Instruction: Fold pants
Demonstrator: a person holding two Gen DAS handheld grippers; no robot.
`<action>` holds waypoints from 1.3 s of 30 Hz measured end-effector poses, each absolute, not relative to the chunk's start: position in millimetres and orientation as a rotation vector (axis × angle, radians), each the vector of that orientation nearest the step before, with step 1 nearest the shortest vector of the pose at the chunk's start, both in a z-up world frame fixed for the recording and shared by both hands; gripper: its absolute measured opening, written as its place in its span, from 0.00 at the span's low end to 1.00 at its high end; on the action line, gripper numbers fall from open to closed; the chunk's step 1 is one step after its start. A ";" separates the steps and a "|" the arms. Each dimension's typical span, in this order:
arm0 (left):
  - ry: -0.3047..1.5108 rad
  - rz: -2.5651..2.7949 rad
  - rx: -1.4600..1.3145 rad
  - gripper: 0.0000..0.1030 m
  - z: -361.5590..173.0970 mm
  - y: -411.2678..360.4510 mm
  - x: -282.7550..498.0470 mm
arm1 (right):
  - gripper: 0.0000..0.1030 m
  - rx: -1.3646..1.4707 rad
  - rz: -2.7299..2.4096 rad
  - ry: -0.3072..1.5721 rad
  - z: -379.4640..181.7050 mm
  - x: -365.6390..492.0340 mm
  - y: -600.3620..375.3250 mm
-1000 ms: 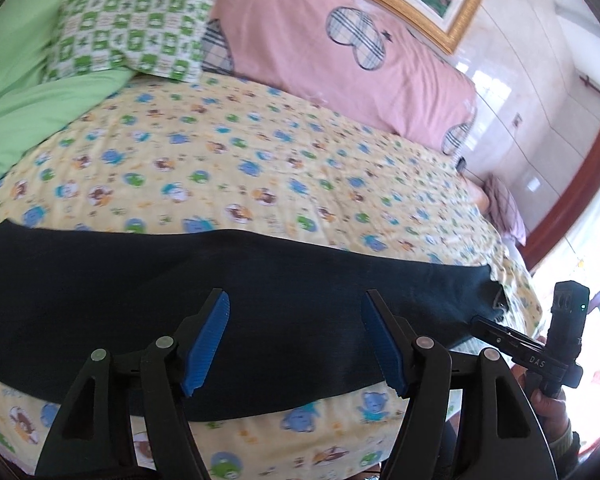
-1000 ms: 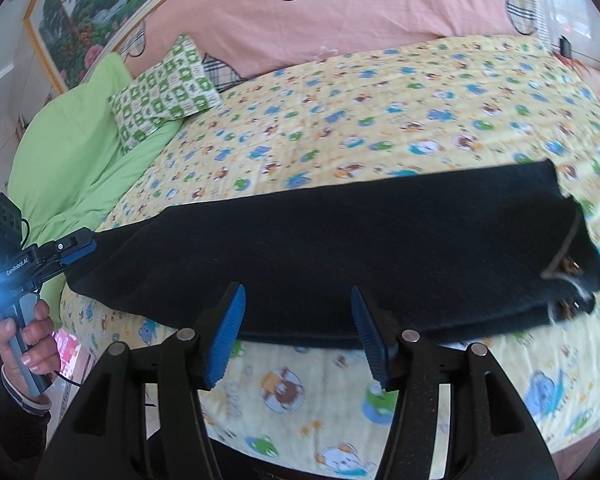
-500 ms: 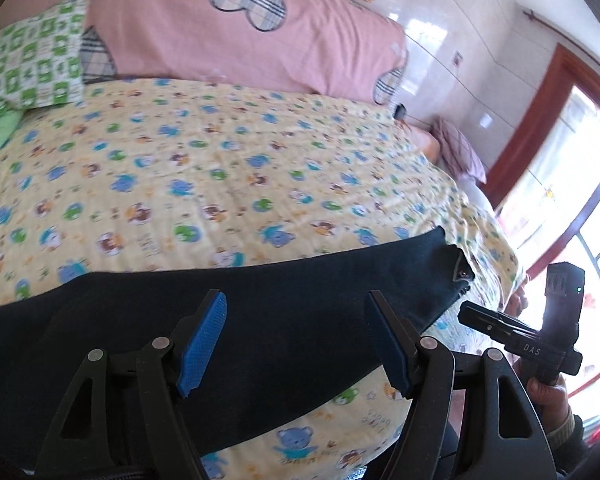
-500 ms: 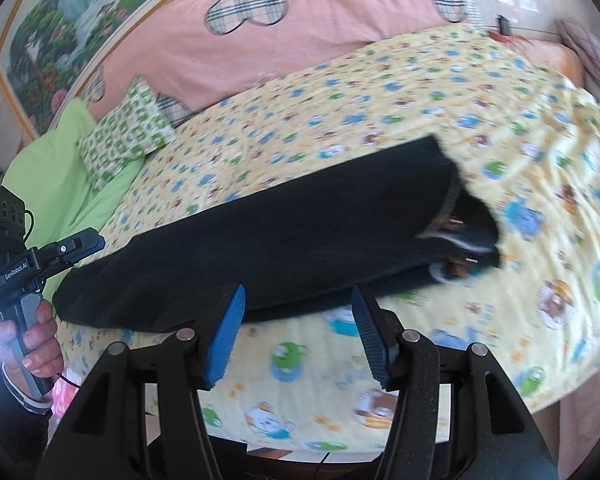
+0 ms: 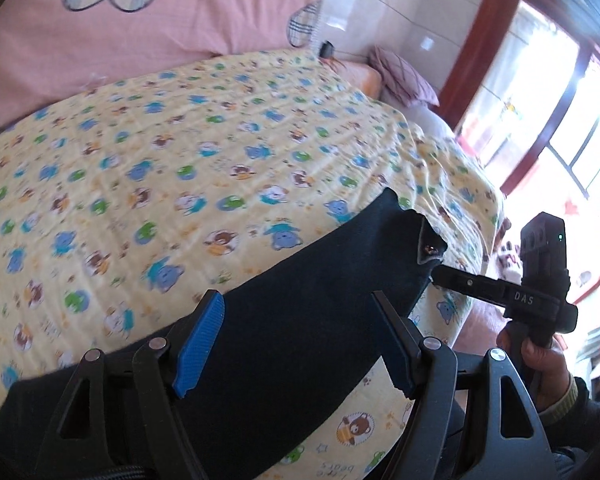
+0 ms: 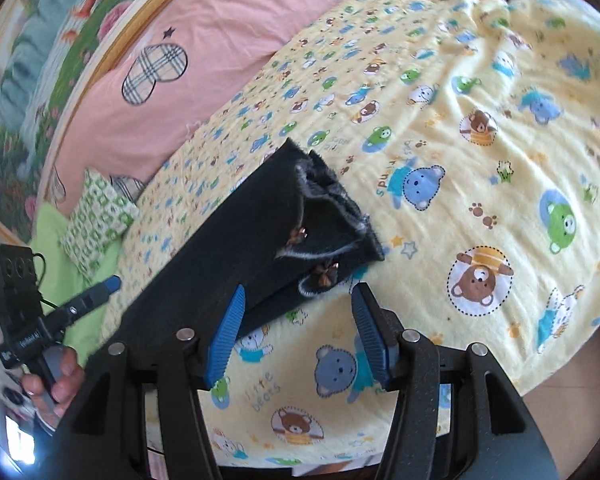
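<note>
Dark blue pants (image 5: pixel 292 320) lie as a long folded strip along the near edge of the bed; they also show in the right wrist view (image 6: pixel 236 248). Their frayed cuff end (image 6: pixel 331 224) with small brown trim lies to the right. My left gripper (image 5: pixel 300 344) is open, its blue pads over the middle of the strip, holding nothing. My right gripper (image 6: pixel 298 338) is open and empty, just in front of the cuff end. The right gripper also appears in the left wrist view (image 5: pixel 499 292), tip close beside the cuff.
The bed has a yellow bear-print sheet (image 6: pixel 479 160) with its near edge under both grippers. A pink headboard cover (image 5: pixel 160 20) and a green-white pillow (image 6: pixel 96 220) lie at the back. A window and wooden door frame (image 5: pixel 539 120) stand at the right.
Both views have swung toward the cuff end of the pants. My right gripper has moved closer to the cuff. Both grippers stay open.
</note>
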State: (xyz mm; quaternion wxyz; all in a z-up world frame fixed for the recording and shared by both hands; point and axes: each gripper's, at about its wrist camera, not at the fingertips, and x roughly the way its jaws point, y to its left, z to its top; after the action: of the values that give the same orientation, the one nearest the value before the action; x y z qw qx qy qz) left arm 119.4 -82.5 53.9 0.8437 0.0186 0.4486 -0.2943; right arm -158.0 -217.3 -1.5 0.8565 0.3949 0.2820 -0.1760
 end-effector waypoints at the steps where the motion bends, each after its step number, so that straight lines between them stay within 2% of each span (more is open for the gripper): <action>1: 0.958 -0.637 0.047 0.72 52.7 -88.8 125.3 | 0.55 0.856 -0.369 0.570 -3.0 -159.0 -221.1; 5: 1.012 -0.694 0.068 0.72 45.4 -110.8 149.2 | 0.55 0.909 -0.362 0.520 -6.9 -156.4 -229.7; 6: 1.032 -0.707 0.070 0.72 42.8 -117.3 156.9 | 0.49 0.910 -0.366 0.508 -7.8 -155.6 -231.1; 7: 1.058 -0.720 0.068 0.72 39.5 -124.7 165.8 | 0.34 0.905 -0.375 0.505 -8.3 -154.4 -231.3; 9: 1.090 -0.747 0.065 0.72 35.0 -137.7 178.0 | 0.17 0.905 -0.382 0.501 -12.4 -153.8 -235.3; 10: 1.099 -0.759 0.069 0.72 33.5 -143.6 182.5 | 0.15 0.923 -0.370 0.491 -16.0 -155.6 -238.4; 16: 1.131 -0.835 0.137 0.70 27.5 -188.0 203.3 | 0.13 0.932 -0.332 0.432 -19.7 -171.8 -242.0; 19: 1.175 -0.905 0.201 0.63 18.5 -215.4 206.8 | 0.13 0.926 -0.312 0.426 -20.4 -173.3 -242.2; 23: 1.247 -0.964 0.286 0.41 -1.9 -240.0 209.0 | 0.13 0.931 -0.291 0.420 -21.0 -175.0 -242.0; 25: 1.245 -0.988 0.325 0.35 -7.5 -247.9 206.8 | 0.13 0.925 -0.287 0.425 -20.1 -174.9 -241.6; 26: 1.241 -1.005 0.327 0.22 -7.2 -249.0 205.2 | 0.13 0.923 -0.287 0.427 -19.7 -174.7 -241.0; 27: 1.232 -1.028 0.328 0.15 -5.3 -250.2 202.9 | 0.13 0.922 -0.284 0.430 -19.6 -175.0 -240.7; 30: 1.180 -1.035 0.341 0.11 4.7 -245.6 194.6 | 0.13 0.915 -0.275 0.432 -17.2 -174.8 -240.1; 39: 1.006 -1.020 0.221 0.10 62.4 -184.7 173.6 | 0.13 0.845 -0.126 0.348 23.2 -162.7 -225.7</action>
State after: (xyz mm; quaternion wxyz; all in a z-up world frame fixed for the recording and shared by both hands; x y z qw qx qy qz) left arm 173.6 -184.7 62.4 0.7486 0.1010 0.4601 -0.4665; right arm -162.7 -225.7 23.2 0.8955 0.4077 0.1677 -0.0606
